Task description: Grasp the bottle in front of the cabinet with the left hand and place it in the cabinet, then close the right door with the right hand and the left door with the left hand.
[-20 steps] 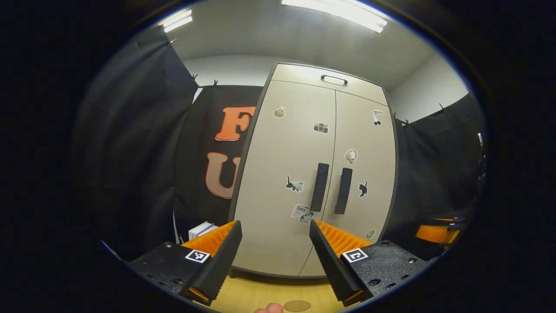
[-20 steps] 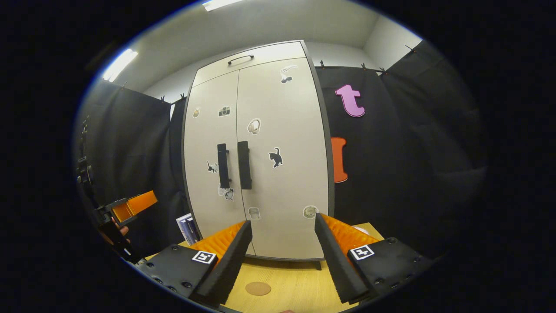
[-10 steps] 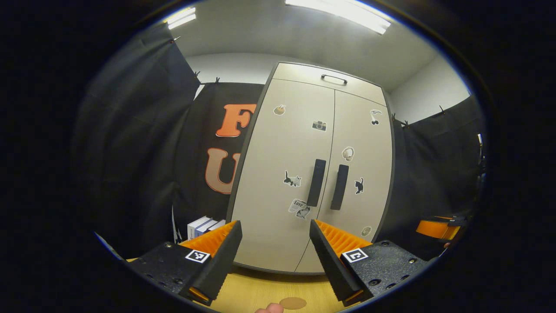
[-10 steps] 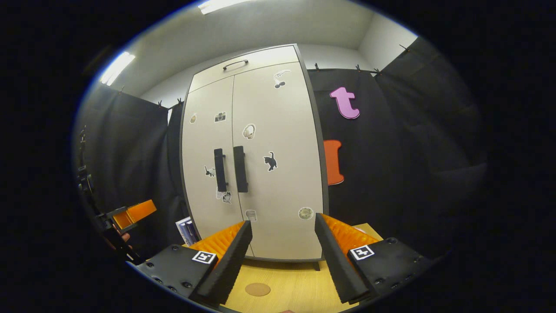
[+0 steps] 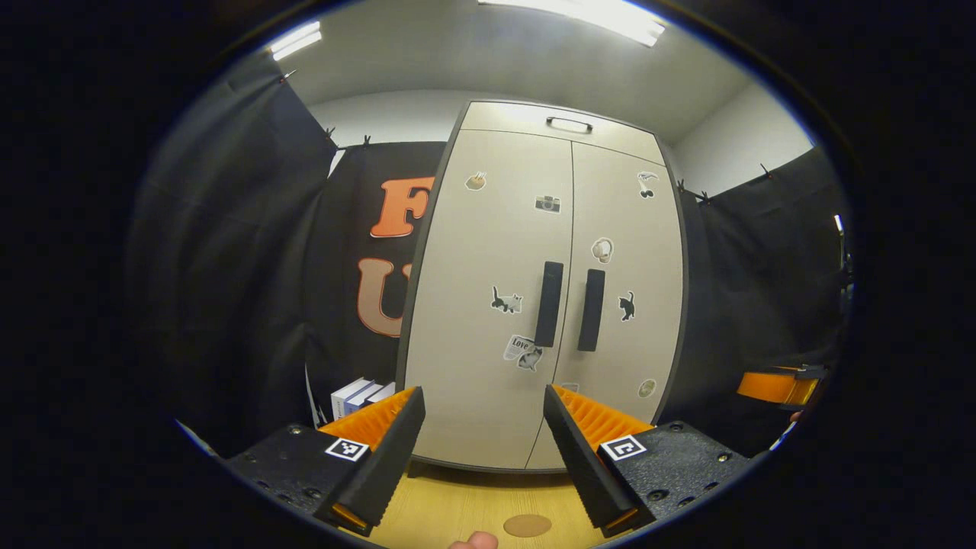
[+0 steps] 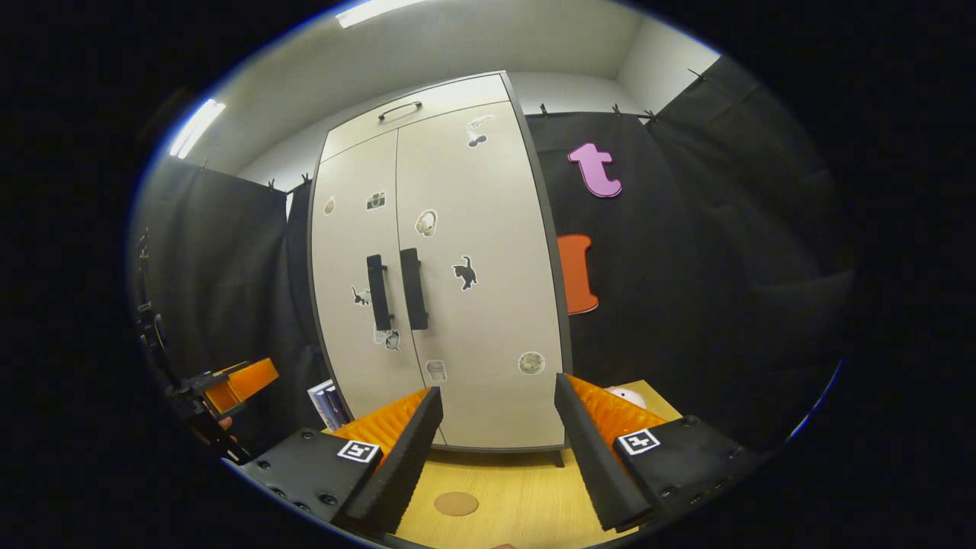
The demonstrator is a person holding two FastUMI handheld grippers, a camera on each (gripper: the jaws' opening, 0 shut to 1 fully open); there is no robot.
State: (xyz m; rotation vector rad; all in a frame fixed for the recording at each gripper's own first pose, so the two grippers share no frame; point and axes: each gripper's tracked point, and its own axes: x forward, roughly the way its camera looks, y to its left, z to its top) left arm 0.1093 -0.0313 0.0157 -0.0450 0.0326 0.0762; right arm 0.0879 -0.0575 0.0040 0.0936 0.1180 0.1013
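Both cameras have backed off a little since a second ago, so the cabinet (image 5: 545,305) sits smaller, mid-frame, both doors shut and handles side by side. No bottle can be made out on the yellow table (image 5: 465,507). Left gripper (image 5: 482,450) and right gripper (image 6: 496,450) each hold their fingers spread with nothing between. At lower left of the left gripper view, books (image 5: 358,395) stand beside the cabinet; a fingertip (image 5: 474,540) pokes in at the bottom edge. The right gripper view adds a white object (image 6: 627,395) behind its right finger, and the left gripper at lower left. A brown disc (image 6: 456,503) lies on the table.
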